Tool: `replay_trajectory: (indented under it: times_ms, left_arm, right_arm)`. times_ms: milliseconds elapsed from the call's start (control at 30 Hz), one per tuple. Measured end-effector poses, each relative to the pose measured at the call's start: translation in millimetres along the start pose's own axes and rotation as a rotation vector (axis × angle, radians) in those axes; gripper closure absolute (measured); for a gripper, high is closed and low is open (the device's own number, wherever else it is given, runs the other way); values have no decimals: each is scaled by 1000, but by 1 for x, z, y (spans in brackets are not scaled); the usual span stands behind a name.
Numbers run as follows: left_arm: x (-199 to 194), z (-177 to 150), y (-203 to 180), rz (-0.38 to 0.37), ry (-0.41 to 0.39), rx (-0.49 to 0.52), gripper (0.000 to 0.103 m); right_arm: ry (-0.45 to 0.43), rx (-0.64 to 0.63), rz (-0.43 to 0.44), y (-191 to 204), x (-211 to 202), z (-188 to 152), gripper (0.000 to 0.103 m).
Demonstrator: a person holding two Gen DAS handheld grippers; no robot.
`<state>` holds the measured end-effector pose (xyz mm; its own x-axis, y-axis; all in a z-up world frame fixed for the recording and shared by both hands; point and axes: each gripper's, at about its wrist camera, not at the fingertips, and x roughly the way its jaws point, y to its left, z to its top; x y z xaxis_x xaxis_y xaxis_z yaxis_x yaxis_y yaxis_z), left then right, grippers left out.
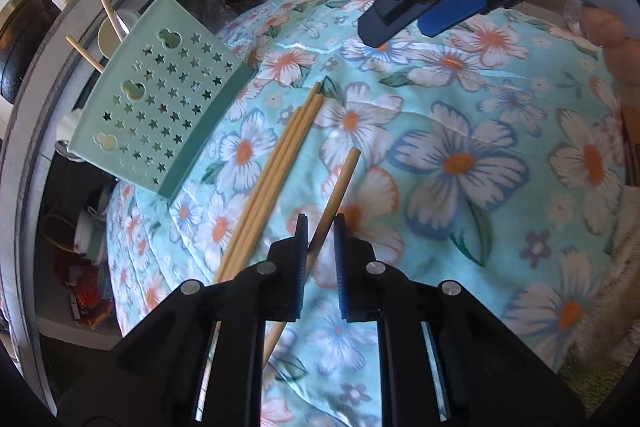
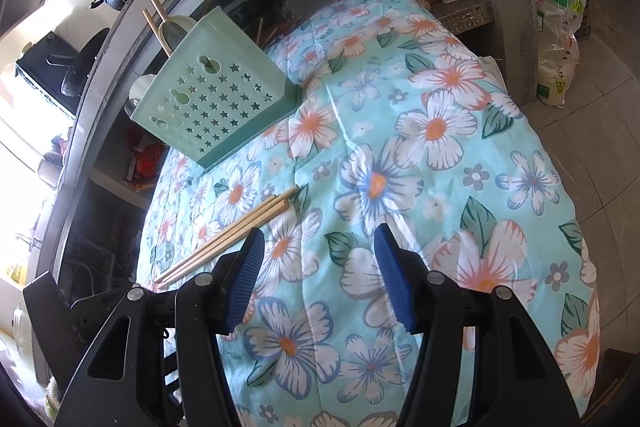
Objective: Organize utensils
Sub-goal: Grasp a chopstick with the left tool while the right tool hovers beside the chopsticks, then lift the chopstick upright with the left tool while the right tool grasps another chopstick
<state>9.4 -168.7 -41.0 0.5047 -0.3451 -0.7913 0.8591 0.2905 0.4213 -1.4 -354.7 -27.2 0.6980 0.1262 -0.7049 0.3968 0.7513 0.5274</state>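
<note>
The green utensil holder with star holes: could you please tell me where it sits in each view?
Left wrist: green utensil holder, left of centre, beyond the loose chopsticks.
Right wrist: upper left, at the floral cloth's far edge.
Shared landmark: the loose chopsticks.

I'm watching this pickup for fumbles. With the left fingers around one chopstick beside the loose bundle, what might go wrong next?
1. The left gripper holds the chopstick near its low end, so it may pivot or slip when lifted.
2. The bundle lies right beside the fingers; lifting may nudge it.
3. The holder sits at the cloth's edge, tilted; a bump may tip it.
</note>
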Motion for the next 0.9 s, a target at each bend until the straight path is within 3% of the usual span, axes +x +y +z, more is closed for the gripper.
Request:
replay_trajectory:
  times_ms: [200, 267, 433, 600, 733, 900]
  left_arm:
    - [-2, -7, -5, -3, -2, 12, 88]
    - [-4, -6, -5, 1, -10, 27, 80]
    - [-1, 2, -6, -5, -17, 54, 76]
    - [13, 8, -2, -47, 9, 47, 77]
    - [21, 11, 4, -116, 24, 10, 89]
    - [20, 15, 8, -125, 15, -10, 92]
  right_arm:
    - [7, 6, 3, -2, 2, 0, 47]
    - [6, 5, 2, -3, 1, 0, 47]
    - [3, 12, 3, -5, 1, 2, 47]
    - [4, 13, 4, -6, 1, 2, 47]
    - [1, 15, 5, -6, 1, 2, 47]
    - [-4, 18, 4, -7, 0, 4, 47]
